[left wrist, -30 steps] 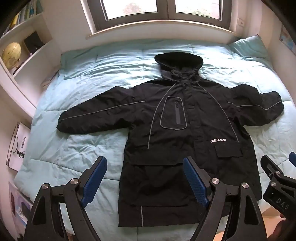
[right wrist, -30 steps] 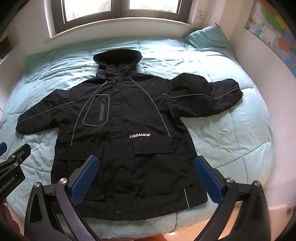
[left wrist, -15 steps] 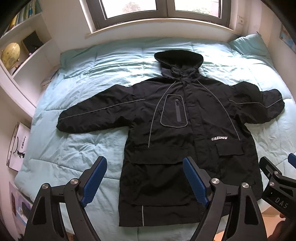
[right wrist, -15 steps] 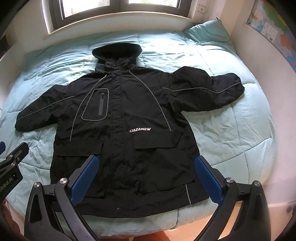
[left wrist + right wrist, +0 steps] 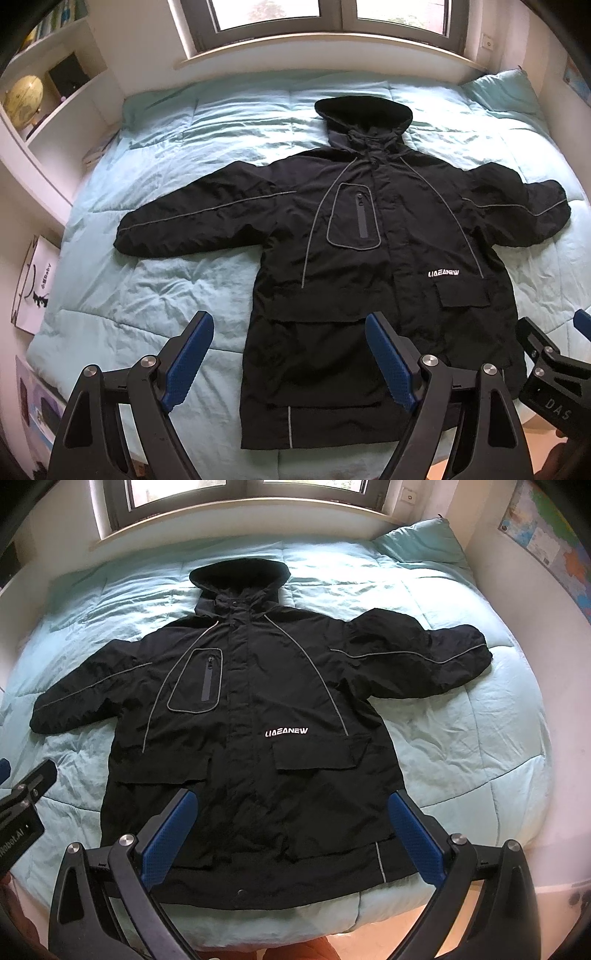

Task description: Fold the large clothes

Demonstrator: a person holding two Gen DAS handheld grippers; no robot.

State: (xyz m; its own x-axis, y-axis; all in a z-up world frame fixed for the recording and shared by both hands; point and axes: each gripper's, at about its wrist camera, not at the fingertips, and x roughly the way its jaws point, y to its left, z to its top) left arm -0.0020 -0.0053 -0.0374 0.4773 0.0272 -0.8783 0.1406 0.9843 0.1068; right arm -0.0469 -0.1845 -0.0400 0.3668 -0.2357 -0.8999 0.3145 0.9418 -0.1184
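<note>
Comparing this moment with the views from a second ago, almost nothing differs: the black hooded jacket (image 5: pixel 369 258) lies in the same flat spread on the pale blue quilt (image 5: pixel 166 295), front up, hood toward the window (image 5: pixel 332 14), both sleeves out to the sides, hem nearest the cameras. Only the framing has crept a little, so the jacket sits slightly lower in the right wrist view. That suggests folding has not begun; no sleeve or edge is turned over yet.

Left of the jacket's hem, the left gripper (image 5: pixel 288 365) hangs above the quilt and the garment's lower left corner, tilted steeply downward, jaws spread wide with nothing between the blue pads. Over the hem's right half, the right gripper (image 5: pixel 295 838) hangs at the same steep downward tilt, equally wide apart and empty, clear of the fabric. Likely next is a reach for a sleeve or a hem corner.
</note>
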